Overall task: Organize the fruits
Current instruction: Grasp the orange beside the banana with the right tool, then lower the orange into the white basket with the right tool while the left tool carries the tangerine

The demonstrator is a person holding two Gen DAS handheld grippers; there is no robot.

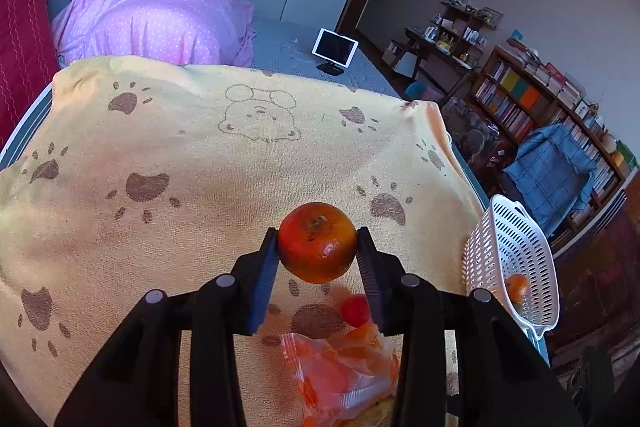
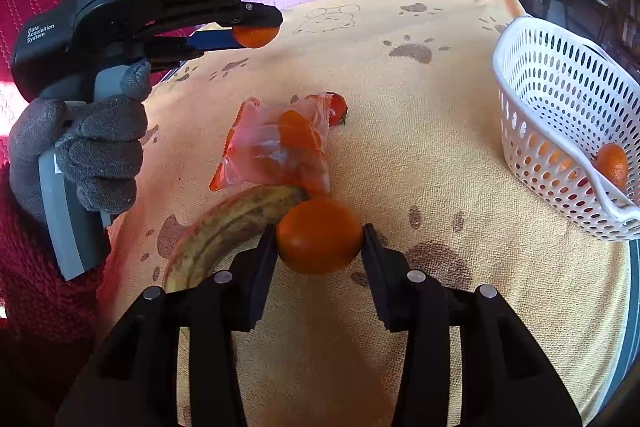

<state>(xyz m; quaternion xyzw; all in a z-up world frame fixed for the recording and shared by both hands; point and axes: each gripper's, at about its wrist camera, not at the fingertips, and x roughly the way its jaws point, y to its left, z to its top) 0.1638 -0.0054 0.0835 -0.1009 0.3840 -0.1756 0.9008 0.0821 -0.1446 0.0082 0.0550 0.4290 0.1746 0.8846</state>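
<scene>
Pickup step w/ both hands: left gripper (image 1: pixel 317 247) clamps 1 tangerine (image 1: pixel 317 242) held above the towel (image 1: pixel 200 163); right gripper (image 2: pixel 320 239) grips a 2nd orange fruit (image 2: pixel 319 235) beside the banana (image 2: pixel 224 227). Next, probably: carry both to white basket (image 2: pixel 560 87), release inside.

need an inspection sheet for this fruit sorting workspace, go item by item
surface: yellow paw-print towel spread flat over the worktop.
job's things: white perforated plastic basket at the towel's right edge, one orange fruit inside; spotted yellow banana, small red tomato and clear plastic bag of orange pieces lie on the towel.
clutter: nothing seen.
grippers: left gripper shut on a stem-topped orange, held above the towel; right gripper with jaws against a smooth orange beside the banana tip.
cables: nothing seen.
surroundings: pink quilt, white tablet, bookshelf.
</scene>
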